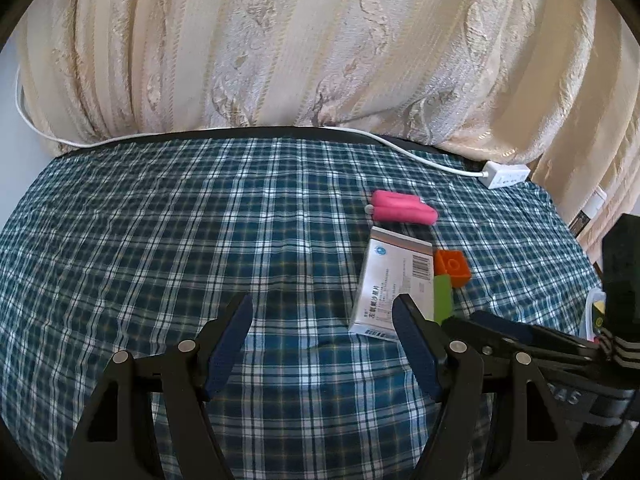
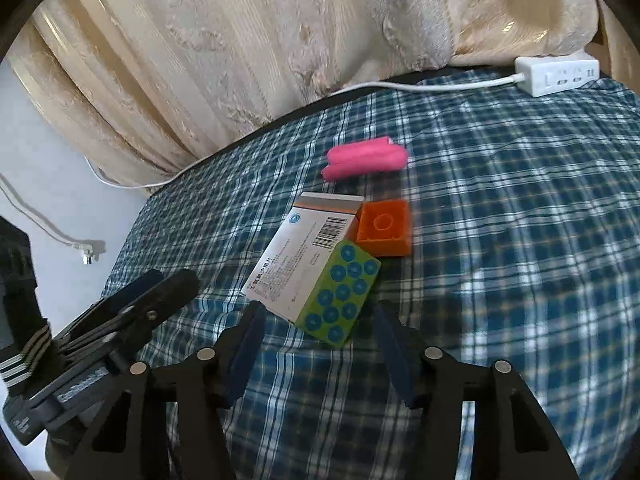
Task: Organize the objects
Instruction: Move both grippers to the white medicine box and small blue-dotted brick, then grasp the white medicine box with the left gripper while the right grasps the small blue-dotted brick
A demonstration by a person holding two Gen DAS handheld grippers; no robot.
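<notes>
On a blue plaid cloth (image 1: 160, 240) lie a white medicine box (image 1: 394, 284) (image 2: 300, 252), an orange brick (image 1: 452, 266) (image 2: 386, 226), a green block with blue studs (image 2: 340, 300) (image 1: 443, 298) and a pink rolled cloth (image 1: 402, 208) (image 2: 366, 158). The green block leans against the box's near right side. My left gripper (image 1: 322, 312) is open and empty, just left of the box. My right gripper (image 2: 318, 320) is open, its jaws on either side of the green block's near end, not closed on it.
A cream patterned curtain (image 1: 300, 40) hangs behind the table's far edge. A white power strip (image 1: 506, 174) (image 2: 558, 74) with its cable lies at the far right. The other gripper's body shows at the right edge of the left view (image 1: 560, 344) and the left of the right view (image 2: 100, 332).
</notes>
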